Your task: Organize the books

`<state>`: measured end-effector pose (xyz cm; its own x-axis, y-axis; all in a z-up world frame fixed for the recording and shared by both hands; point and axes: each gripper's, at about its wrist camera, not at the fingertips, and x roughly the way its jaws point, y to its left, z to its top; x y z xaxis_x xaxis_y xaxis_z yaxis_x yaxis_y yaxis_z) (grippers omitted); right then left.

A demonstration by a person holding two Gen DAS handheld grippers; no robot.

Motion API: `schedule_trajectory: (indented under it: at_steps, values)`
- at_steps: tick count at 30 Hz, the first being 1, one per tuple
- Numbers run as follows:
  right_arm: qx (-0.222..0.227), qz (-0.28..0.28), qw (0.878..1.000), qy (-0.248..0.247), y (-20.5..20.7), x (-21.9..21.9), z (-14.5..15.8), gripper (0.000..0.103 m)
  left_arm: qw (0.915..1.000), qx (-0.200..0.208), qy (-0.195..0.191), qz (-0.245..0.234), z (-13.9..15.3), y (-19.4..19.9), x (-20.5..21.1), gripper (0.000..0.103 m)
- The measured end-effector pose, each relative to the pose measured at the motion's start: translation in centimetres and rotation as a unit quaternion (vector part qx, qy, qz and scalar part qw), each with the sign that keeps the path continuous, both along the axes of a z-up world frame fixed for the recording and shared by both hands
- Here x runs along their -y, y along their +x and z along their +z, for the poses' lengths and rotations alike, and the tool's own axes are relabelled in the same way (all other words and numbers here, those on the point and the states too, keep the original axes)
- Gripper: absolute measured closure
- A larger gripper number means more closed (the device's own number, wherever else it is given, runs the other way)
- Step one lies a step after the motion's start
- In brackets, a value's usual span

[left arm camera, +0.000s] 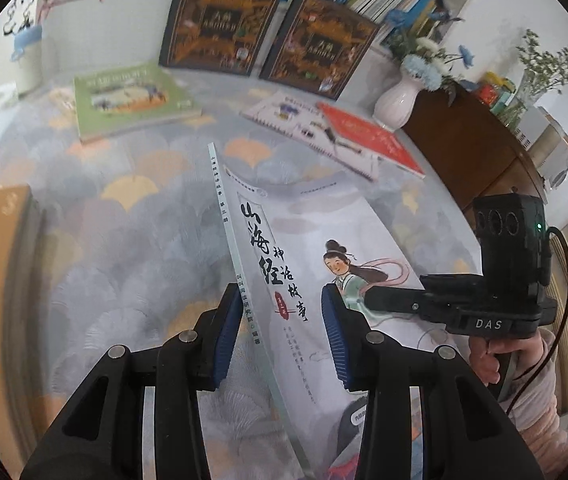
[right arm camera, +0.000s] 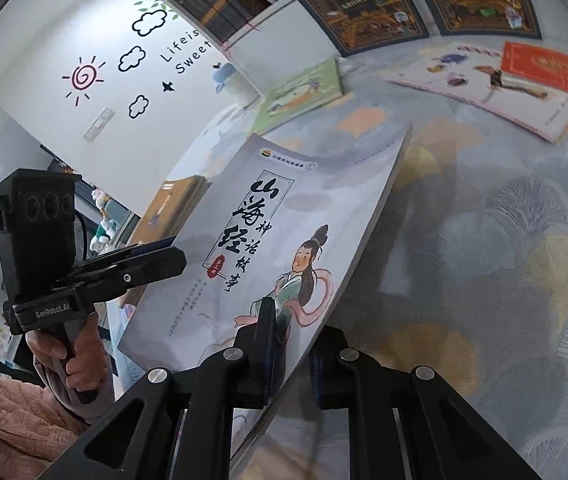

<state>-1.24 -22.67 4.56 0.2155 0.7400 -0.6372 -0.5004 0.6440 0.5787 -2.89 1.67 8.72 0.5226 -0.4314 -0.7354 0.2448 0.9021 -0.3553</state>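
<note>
Together, your two grippers hold one illustrated book above the patterned carpet.

Your right gripper [right arm camera: 289, 354] is clamped on the lower page edge of the pale book [right arm camera: 284, 240], its fingers pressed nearly together around the cover. Your left gripper [left arm camera: 282, 336] straddles the book's spine edge with its blue pads [left arm camera: 226, 340] apart; the left pad lies against the spine, the right one stands clear of the cover. On the carpet [left arm camera: 124, 240] beyond lie a green book [left arm camera: 132, 100], a spiral-bound book [left arm camera: 307, 132] and a red book [left arm camera: 371, 136], near two dark books [left arm camera: 220, 20] leaning upright.
</note>
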Motion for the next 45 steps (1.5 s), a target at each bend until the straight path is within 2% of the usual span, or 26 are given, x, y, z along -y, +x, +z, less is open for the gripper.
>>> schedule_trajectory:
  at_steps: [4,11,24,34,40,45]
  values:
    - [0.020,0.003,1.000,0.000,-0.6,-1.1,1.7,0.089,0.9995,0.029,0.012,0.004,1.6,-1.1,-0.8,0.066]
    - [0.044,0.012,0.999,0.001,-1.2,-4.0,3.9,0.089,0.9980,0.055,0.025,0.021,3.1,-2.3,-3.1,0.066]
    - [0.068,0.042,0.997,-0.010,-1.4,-11.1,6.0,0.089,0.9941,0.081,0.034,0.064,3.8,-3.6,-9.5,0.066]
    - [0.082,0.076,0.994,-0.014,-1.0,-19.3,6.6,0.088,0.9899,0.079,0.034,0.113,3.1,-3.7,-17.1,0.066]
    - [0.092,0.085,0.992,-0.022,-1.8,-24.6,5.9,0.086,0.9883,0.068,0.023,0.135,2.0,-3.0,-22.0,0.066]
    - [0.093,0.102,0.990,-0.033,-2.3,-28.3,5.1,0.086,0.9850,0.058,0.028,0.160,0.9,-3.2,-25.0,0.066]
